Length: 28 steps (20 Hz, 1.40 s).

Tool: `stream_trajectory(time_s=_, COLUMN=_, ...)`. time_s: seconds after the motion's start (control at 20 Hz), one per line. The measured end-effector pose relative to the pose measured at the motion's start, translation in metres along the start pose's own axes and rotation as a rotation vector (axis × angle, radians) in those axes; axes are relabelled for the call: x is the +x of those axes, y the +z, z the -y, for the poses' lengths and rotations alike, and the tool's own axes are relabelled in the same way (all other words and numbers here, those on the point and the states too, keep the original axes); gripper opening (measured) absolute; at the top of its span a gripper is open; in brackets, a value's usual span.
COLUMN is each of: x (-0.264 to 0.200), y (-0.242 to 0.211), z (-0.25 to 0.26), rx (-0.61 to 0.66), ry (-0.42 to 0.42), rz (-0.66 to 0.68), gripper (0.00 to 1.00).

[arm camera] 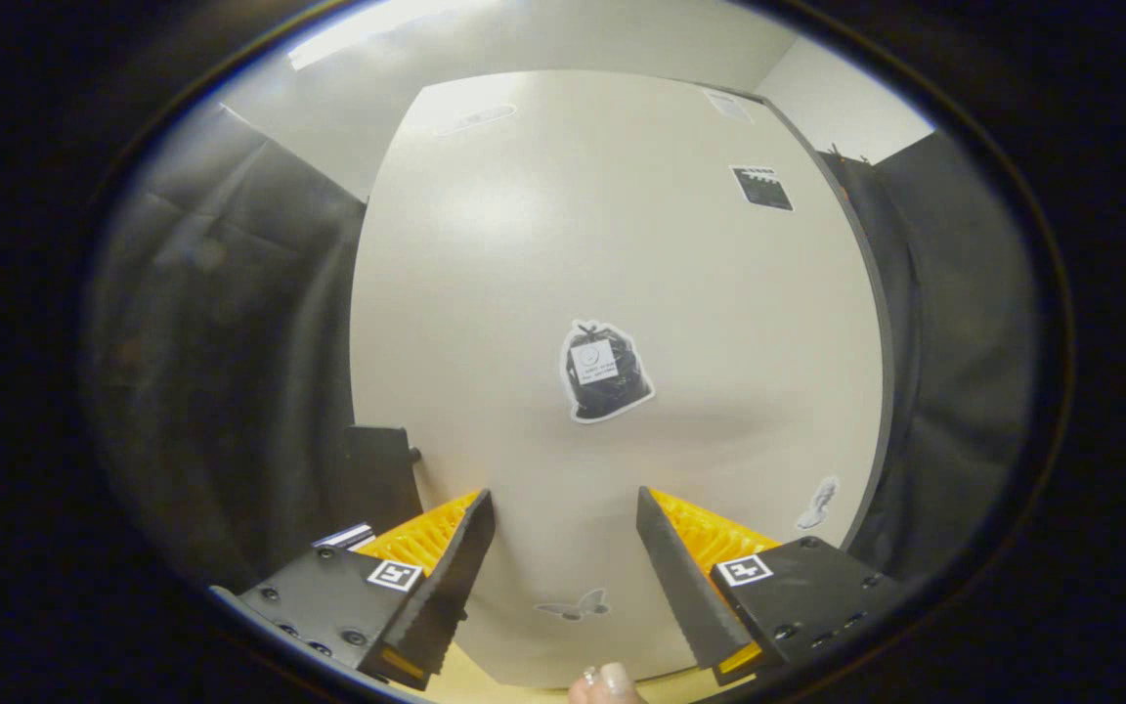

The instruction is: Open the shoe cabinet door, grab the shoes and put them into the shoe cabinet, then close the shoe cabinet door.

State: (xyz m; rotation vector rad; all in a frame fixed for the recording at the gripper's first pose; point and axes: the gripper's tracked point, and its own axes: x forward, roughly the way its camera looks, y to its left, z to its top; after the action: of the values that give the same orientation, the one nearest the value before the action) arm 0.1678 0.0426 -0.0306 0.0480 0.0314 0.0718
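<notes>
Gripper view: fingers (pixel 565 508) spread apart, empty, facing the smooth, flat, pale shoe cabinet door (pixel 622 293).

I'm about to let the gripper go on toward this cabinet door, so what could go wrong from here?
The gripper is open with nothing between its fingers, facing the flat door; no handle is visible, so it may just push the panel. A fingertip sits just below the fingers and could get pinched if they shut.
</notes>
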Motion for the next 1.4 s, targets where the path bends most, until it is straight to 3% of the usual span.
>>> stream_trajectory(time_s=0.4, x=0.0021, y=-0.0043, z=-0.0089, rx=-0.011, ry=-0.057, rz=0.005, gripper=0.93)
stream_trajectory(time_s=1.4, x=0.0034, y=-0.0061, z=-0.0058, rx=-0.011, ry=-0.047, rz=0.038, gripper=0.94)
